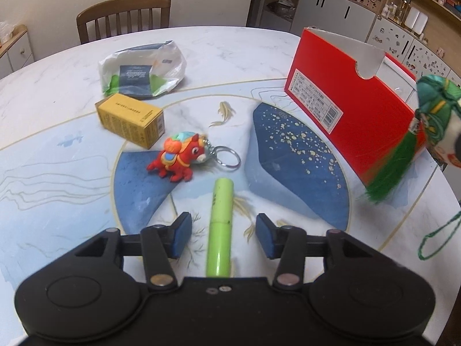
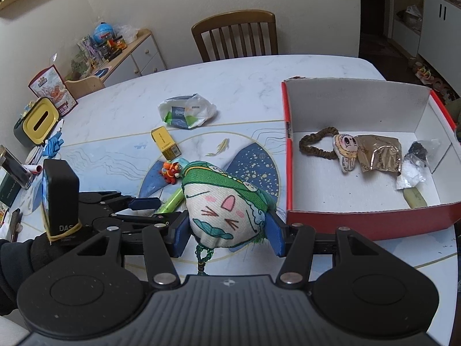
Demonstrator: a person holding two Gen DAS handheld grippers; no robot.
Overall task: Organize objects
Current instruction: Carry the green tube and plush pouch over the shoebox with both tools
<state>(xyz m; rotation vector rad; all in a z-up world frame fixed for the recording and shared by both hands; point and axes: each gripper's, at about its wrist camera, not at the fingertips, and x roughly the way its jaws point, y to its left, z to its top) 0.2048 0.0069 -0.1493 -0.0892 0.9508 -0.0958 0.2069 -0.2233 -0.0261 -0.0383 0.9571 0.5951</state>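
Observation:
My left gripper point(image 1: 223, 235) is open just above the table, its blue pads on either side of a lime-green tube point(image 1: 220, 225) that lies lengthwise between them, untouched. Beyond the tube lie a red horse keychain point(image 1: 180, 157) and a yellow carton point(image 1: 131, 119). My right gripper point(image 2: 227, 232) is shut on a cloth cat sachet point(image 2: 223, 204) with green trim and tassel, held in the air left of the red shoebox point(image 2: 291, 155). The same sachet point(image 1: 432, 109) hangs at the right edge of the left wrist view, in front of the shoebox point(image 1: 345, 92).
The shoebox holds a hair tie point(image 2: 315, 142), a gold wrapper point(image 2: 379, 152) and small packets. A crumpled white bag point(image 1: 144, 69) lies on the far table. A wooden chair point(image 2: 236, 33) stands behind. A yellow-lidded container point(image 2: 39, 122) and clutter line the table's left edge.

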